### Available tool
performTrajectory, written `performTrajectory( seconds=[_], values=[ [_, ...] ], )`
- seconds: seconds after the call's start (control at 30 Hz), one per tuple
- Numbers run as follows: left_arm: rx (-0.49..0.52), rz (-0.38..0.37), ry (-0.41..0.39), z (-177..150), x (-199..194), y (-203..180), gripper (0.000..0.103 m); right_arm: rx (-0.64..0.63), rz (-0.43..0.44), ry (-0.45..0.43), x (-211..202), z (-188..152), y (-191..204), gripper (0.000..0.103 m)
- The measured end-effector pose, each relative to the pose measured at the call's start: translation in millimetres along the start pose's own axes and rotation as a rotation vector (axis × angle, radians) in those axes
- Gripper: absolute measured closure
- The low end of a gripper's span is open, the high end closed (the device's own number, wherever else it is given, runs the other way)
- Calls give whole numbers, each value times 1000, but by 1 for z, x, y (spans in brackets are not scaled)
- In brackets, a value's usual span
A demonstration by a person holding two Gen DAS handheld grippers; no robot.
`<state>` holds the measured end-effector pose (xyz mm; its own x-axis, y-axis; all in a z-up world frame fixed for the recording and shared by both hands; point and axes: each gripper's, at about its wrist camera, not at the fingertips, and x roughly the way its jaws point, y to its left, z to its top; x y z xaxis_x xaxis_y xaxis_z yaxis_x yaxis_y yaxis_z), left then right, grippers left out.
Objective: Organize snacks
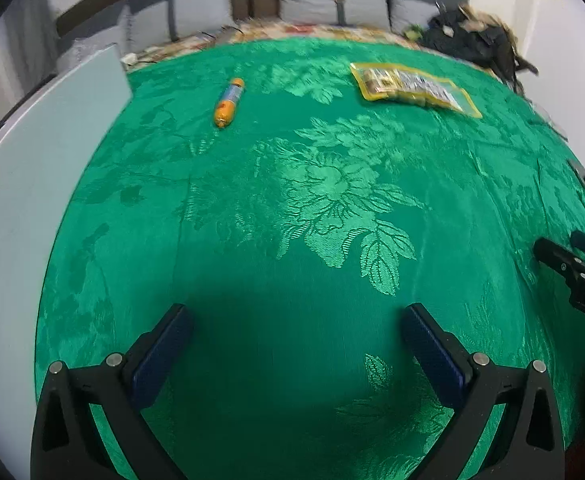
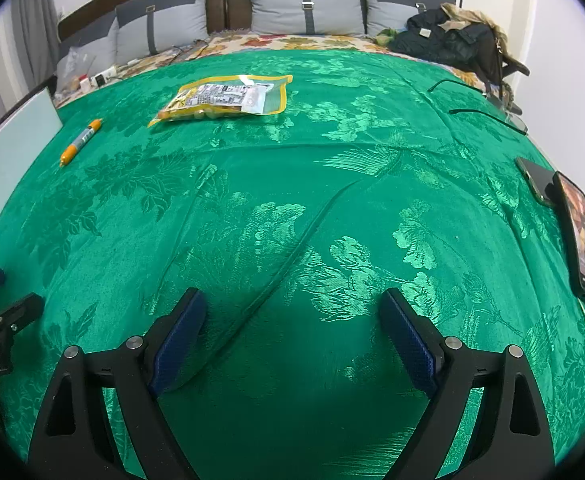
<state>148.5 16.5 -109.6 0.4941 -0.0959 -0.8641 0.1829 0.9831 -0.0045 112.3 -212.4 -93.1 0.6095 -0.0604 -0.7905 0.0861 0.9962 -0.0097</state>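
A yellow-edged snack bag (image 1: 412, 86) (image 2: 224, 98) lies flat on the far part of the green flowered cloth (image 1: 292, 200) (image 2: 292, 200). A small orange snack stick (image 1: 228, 102) (image 2: 80, 142) lies alone on the cloth to the bag's left. My left gripper (image 1: 296, 316) hovers open over bare cloth, nothing between its blue pads. My right gripper (image 2: 292, 304) stands wide open over a crease in the cloth, also with nothing between its pads. Both snacks are far ahead of both grippers.
A pale board (image 1: 32, 200) (image 2: 8, 144) lies along the left edge. Two phones (image 2: 580, 236) rest at the right edge, with glasses (image 2: 492, 116) further back. Dark clothing (image 2: 452, 40) and grey pillows (image 2: 304, 8) sit behind the cloth.
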Motion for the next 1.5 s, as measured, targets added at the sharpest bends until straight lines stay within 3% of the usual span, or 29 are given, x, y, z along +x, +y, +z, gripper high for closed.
performTrajectory(
  seconds=[0.1,0.4,0.53,0.63,0.77,0.8,0.9,1.0,1.27,1.43,1.5],
  values=[
    [23,-1,74,21,7,8,0,0,0,0,0,0,0,11],
    [-85,10,1,131,31,64,2,-5,3,2,1,0,1,10],
    [-82,57,15,169,62,71,20,-6,3,2,1,0,1,10],
    [-61,85,59,182,87,70,40,-5,3,2,1,0,1,9],
    [-60,74,37,181,92,70,82,-4,2,2,1,0,1,9],
    [-60,76,36,181,91,71,87,-4,2,2,1,0,2,9],
    [-42,87,27,170,84,70,87,-8,3,3,1,0,2,9],
    [-69,45,31,150,69,72,87,-8,4,3,1,0,2,9],
    [-69,-37,15,63,6,54,87,-8,3,3,1,0,2,9],
    [-19,-28,6,37,4,37,86,-8,3,3,1,0,2,9],
    [-12,-16,-30,34,4,36,77,-8,3,3,1,0,2,9]
  ],
)
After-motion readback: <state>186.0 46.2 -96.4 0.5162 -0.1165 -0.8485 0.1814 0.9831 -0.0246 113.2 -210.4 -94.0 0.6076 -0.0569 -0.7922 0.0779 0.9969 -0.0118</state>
